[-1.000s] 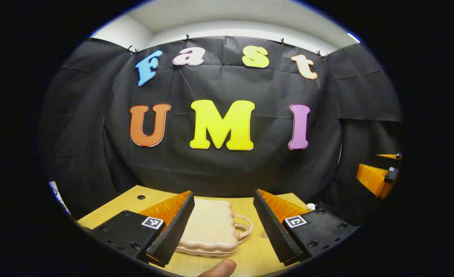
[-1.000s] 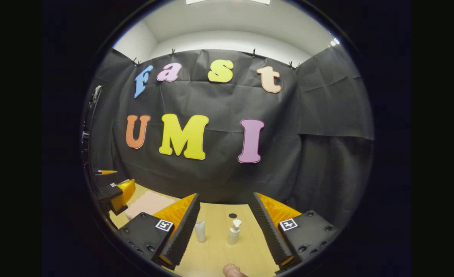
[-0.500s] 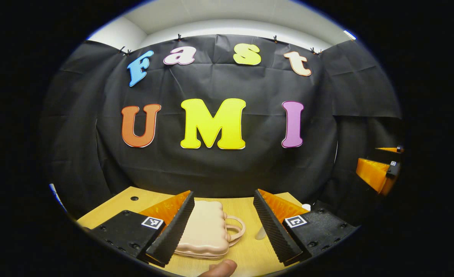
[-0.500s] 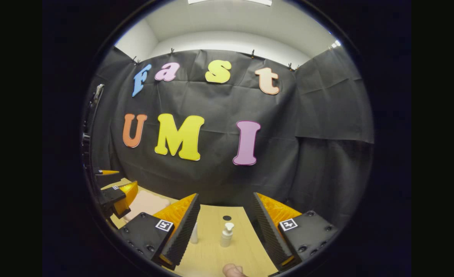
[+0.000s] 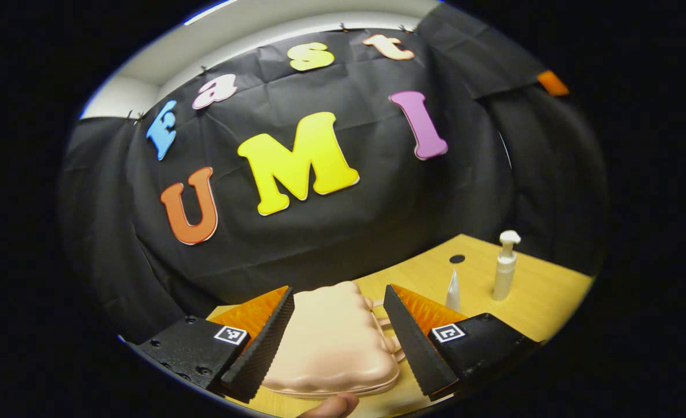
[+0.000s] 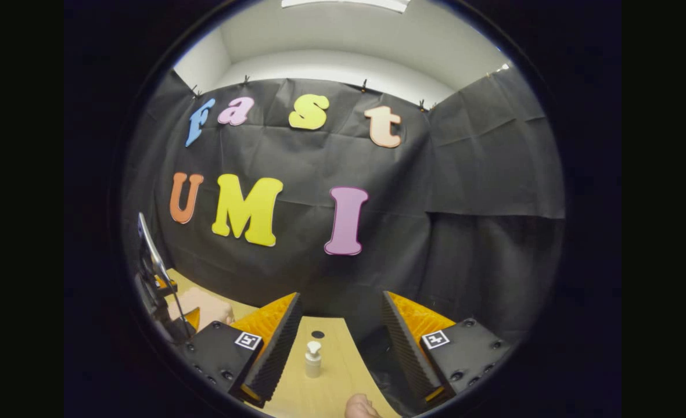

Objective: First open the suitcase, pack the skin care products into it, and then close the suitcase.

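Left gripper view: tilted; the left gripper (image 5: 338, 331) has its fingers spread wide, clamped on nothing, poised over the suitcase (image 5: 330, 345).
Suitcase: one, pale pink, scalloped, lying flat and closed on the wooden table (image 5: 543, 293), near its near edge; its handle (image 5: 388, 337) points right, partly behind the right finger.
Skin care products: two, both upright, well right of the suitcase: a white pump bottle (image 5: 504, 265) and, just left of it, a small white tube (image 5: 452, 290).
Open room: bare tabletop lies between the suitcase and the products; a dark round hole (image 5: 457, 259) sits farther back by the cloth wall.
Right gripper view: the right gripper (image 6: 341, 342) also has its fingers wide apart, holding nothing.
Between its fingers: the pump bottle (image 6: 313, 359), farther off and untouched, with the hole (image 6: 318, 334) beyond it.
Table edge: the wood (image 6: 319, 395) appears to end at a slanting right edge, dark beyond.
Far left: a pink patch (image 6: 200, 305), probably the suitcase, beside a blurred part of the other gripper.
Thumb tips: one at the bottom rim of each view (image 5: 334, 404) (image 6: 360, 406).
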